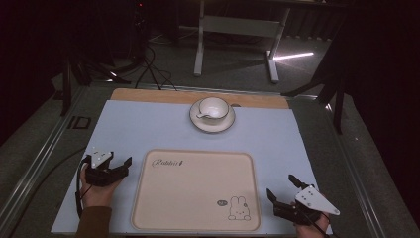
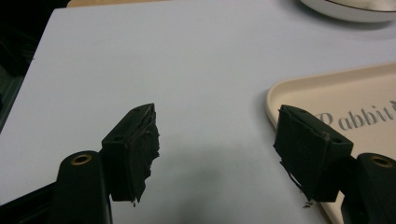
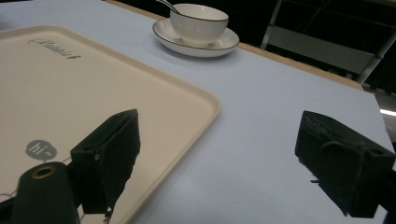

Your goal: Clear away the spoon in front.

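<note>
A beige tray (image 1: 195, 191) was laid at the lower centre of the high view, on the pale mat (image 1: 148, 126) covering the counter, flanked by the left tongs (image 1: 121, 165) at lower left and the right tongs (image 1: 282, 187) at lower right; both were seen released, nothing between the jaws, apparently poised to take the tray by its sides. A cup (image 1: 213, 109) on a saucer (image 1: 212, 124) was set well apart, at upper centre. A spoon handle (image 3: 166, 5) in the cup was made clearer by the right gripper view, while the tray's lettered corner (image 2: 359, 119) just beside one jaw was brought out by the left gripper view.
</note>
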Tool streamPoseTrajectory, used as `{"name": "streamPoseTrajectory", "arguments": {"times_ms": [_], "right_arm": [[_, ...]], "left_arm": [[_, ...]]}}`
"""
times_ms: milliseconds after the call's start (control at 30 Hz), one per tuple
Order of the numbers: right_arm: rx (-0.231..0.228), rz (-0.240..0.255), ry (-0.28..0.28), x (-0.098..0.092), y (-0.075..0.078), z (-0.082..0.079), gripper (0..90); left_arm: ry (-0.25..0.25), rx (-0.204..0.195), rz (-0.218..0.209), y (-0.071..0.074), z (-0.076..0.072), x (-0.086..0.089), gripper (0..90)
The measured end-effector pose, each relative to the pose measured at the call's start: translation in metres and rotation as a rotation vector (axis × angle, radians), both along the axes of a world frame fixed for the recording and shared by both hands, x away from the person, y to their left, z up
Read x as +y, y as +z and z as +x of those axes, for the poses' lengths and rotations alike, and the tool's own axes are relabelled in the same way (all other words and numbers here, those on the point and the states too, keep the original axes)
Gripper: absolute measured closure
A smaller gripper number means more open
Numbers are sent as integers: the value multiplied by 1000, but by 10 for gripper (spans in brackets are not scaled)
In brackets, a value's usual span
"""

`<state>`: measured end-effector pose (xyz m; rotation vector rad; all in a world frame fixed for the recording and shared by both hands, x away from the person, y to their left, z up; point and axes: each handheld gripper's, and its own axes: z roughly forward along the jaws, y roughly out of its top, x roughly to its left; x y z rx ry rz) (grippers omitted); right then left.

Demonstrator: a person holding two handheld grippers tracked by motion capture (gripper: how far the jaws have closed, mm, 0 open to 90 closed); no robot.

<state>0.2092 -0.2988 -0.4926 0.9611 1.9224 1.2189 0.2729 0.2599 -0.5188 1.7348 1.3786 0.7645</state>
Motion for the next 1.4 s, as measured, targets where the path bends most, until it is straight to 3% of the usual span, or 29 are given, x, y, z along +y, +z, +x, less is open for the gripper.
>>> {"name": "streamPoseTrajectory", "arguments": {"times_ms": [167,467,767,933,1100,1400], "right_arm": [[-8,26,-7,-5,-1,1,142],[-26,31,-9,-6,0,1,143],[-33,38,-4,-5,0,1,144],[-33,34,-3,-5,-1,1,144],[-42,39,-10,-6,-1,1,144],[-34,31,-5,-6,-1,1,156]], "left_arm": [[-15,-15,6,3,-1,-3,297],[-37,-39,-7,12,-6,-8,303],[-91,-54,18,30,-4,-20,301],[-129,-66,20,38,2,-29,302],[-186,-88,20,49,17,-44,304],[-231,-98,19,61,42,-66,312]]}}
